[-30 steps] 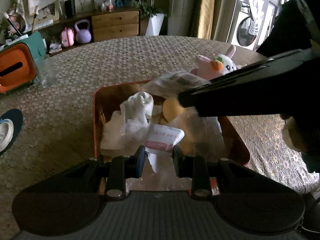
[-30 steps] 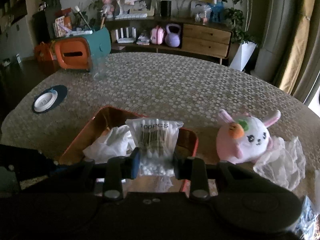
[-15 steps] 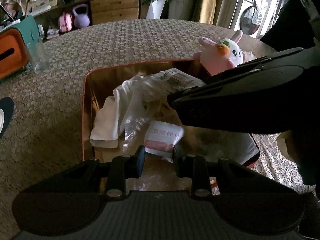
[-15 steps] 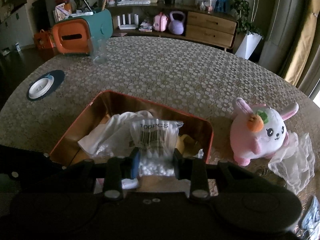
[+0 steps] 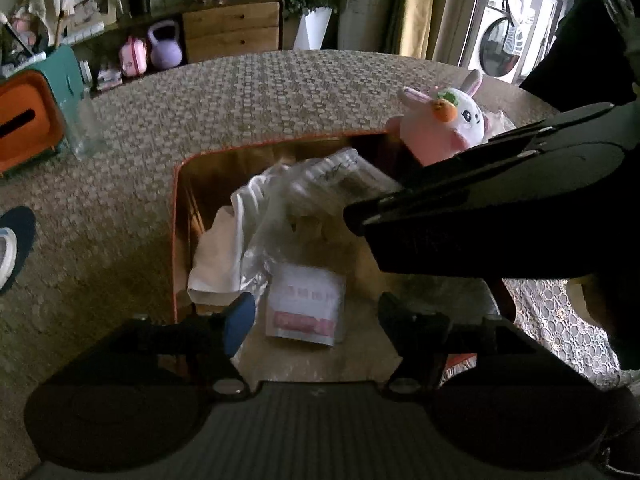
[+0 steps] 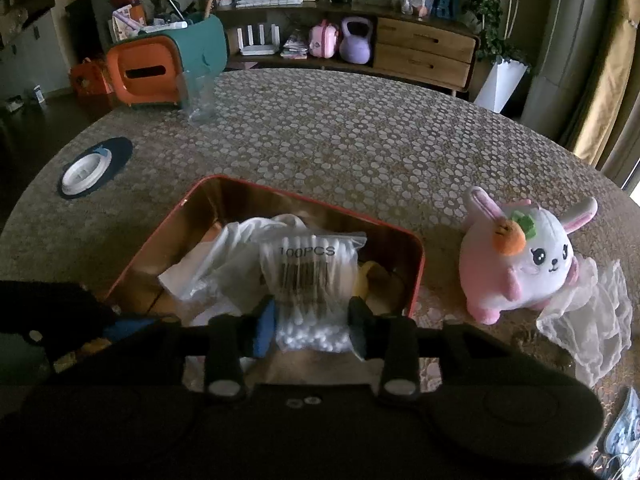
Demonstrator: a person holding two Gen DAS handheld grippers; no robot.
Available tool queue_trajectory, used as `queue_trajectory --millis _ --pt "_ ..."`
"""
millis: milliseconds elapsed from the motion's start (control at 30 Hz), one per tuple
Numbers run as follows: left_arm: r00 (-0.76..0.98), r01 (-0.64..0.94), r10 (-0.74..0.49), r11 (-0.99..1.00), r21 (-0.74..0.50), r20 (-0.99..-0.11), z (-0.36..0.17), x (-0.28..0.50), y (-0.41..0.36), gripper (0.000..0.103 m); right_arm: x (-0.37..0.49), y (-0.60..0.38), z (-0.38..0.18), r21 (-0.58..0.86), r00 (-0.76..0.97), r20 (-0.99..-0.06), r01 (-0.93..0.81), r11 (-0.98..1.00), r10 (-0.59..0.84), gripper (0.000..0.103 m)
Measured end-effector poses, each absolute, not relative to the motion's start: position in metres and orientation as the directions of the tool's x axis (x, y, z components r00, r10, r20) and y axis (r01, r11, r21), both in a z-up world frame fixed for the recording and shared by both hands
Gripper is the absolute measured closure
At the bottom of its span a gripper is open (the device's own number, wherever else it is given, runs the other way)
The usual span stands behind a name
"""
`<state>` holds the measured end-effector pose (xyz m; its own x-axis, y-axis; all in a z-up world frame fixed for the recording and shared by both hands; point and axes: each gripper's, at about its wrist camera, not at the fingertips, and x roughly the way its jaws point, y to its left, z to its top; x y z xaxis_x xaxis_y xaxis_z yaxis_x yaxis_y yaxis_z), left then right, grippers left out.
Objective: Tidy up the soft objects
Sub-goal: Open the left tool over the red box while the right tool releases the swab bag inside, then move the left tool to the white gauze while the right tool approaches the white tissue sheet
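table: lace cloth | on it: red tin, plush rabbit, glass, coaster

Both cameras ride just behind their own jaws and look steeply down and forward, close over the red tin on the table. The left wrist view has the tin at centre and the plush rabbit at two o'clock. The right wrist view sees the tin from its other side, the rabbit at three o'clock. Both share the sideboard at twelve.
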<state>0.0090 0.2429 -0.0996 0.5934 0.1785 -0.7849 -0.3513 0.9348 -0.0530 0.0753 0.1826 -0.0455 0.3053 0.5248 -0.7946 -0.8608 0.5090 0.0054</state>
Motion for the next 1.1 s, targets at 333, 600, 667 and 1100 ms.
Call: queue_trajectory --millis 333,600,667,1100 --pt "0.635 -0.351 0.188 0.934 -0.063 -0.749 -0.076 -0.002 0.233 0.035 0.066 0.159 -0.014 0.032 0.307 -0.747 -0.869 0.493 0.59 0.05" --pt "0.676 -0.338 0.196 0.939 -0.062 -0.71 -0.052 -0.006 0.213 0.035 0.057 0.125 0.013 0.063 0.312 -0.701 -0.869 0.491 0.641 0.049" --pt "0.684 -0.335 0.196 0.94 -0.063 -0.702 -0.047 -0.006 0.207 0.035 0.057 0.116 0.019 0.07 0.315 -0.691 -0.867 0.494 0.651 0.049" --pt "0.723 -0.279 0.175 0.959 -0.05 -0.668 -0.025 0.005 0.156 0.035 0.061 0.038 0.045 0.095 0.375 -0.62 -0.837 0.54 0.69 0.046"
